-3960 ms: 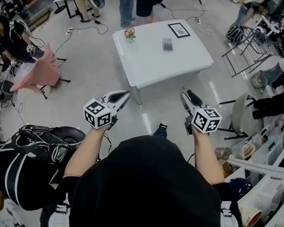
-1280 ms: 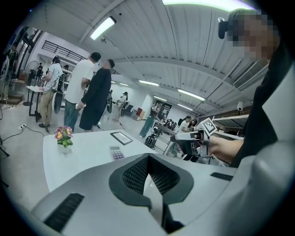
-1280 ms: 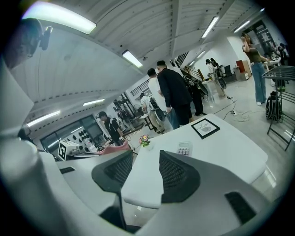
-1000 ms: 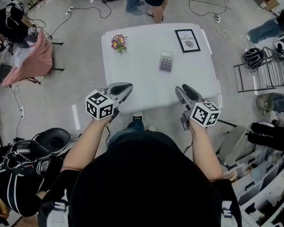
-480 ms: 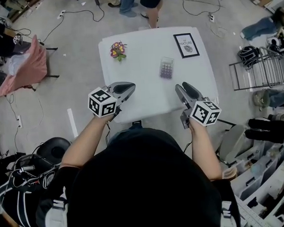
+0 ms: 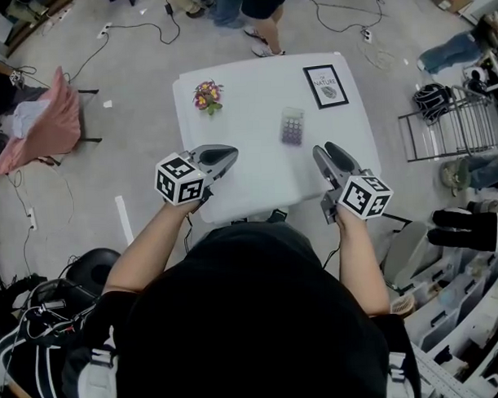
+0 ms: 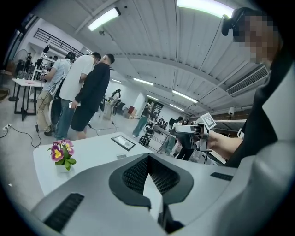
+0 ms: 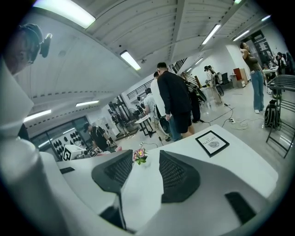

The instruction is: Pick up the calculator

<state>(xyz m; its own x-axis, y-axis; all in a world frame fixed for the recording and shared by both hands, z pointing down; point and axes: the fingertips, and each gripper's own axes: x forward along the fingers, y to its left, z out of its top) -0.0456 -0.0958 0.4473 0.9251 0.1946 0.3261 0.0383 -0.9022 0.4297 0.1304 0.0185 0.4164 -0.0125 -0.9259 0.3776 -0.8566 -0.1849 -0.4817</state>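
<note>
A pale grey floor (image 6: 139,92) fills most of the head view, with black cables (image 6: 149,26) trailing along the top edge. A white bench (image 6: 248,174) stands at upper centre. At upper left a pink cloth (image 6: 46,119) hangs over a chair, and at the right edge sits a wire rack (image 6: 442,126) (dark and thin-framed). In the left gripper view a ribbed white ceiling (image 7: 152,41) carries bright strip lights (image 7: 105,18). A slatted vent unit (image 7: 246,80) hangs at the right, and people (image 7: 90,97) stand beyond the bench.
</note>
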